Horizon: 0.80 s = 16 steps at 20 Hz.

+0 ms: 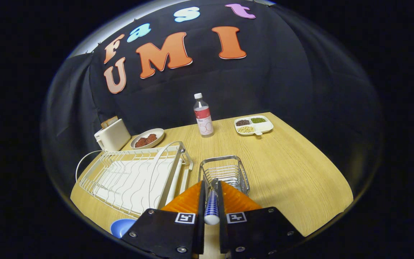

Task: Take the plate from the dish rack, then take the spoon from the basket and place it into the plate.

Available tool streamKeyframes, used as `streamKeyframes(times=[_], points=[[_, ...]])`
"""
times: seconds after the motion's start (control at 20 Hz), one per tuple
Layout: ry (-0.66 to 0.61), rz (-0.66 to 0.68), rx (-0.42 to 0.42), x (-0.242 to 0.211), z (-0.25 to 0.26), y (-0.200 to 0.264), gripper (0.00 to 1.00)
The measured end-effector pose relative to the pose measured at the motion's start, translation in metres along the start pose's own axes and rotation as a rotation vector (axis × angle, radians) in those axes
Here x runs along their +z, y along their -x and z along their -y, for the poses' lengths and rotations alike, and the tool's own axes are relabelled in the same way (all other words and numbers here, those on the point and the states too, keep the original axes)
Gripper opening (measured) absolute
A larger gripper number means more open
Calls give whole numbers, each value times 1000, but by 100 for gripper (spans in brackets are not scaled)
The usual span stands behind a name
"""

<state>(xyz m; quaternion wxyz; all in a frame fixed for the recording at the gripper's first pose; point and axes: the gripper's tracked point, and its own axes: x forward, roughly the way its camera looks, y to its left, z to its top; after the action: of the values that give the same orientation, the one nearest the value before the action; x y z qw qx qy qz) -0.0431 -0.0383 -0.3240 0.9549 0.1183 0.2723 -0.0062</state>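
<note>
The spoon [212, 208], its blue-and-white striped handle showing at the lower centre of the frame, is pinched between the two fingers of the tool [211, 201], which press on it from both sides. It is held above the wire basket [225, 172] just ahead. The blue plate [121, 227] lies on the tabletop [293, 169] at the lower left, beside the dish rack [131, 176], so the plate step looks done. The next move calls for swinging the spoon left and lowering it into the plate.
</note>
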Motion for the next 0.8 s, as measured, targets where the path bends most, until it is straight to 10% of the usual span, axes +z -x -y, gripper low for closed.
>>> streamKeyframes(times=[0.8], points=[[84, 161, 123, 94, -46, 111, 15]])
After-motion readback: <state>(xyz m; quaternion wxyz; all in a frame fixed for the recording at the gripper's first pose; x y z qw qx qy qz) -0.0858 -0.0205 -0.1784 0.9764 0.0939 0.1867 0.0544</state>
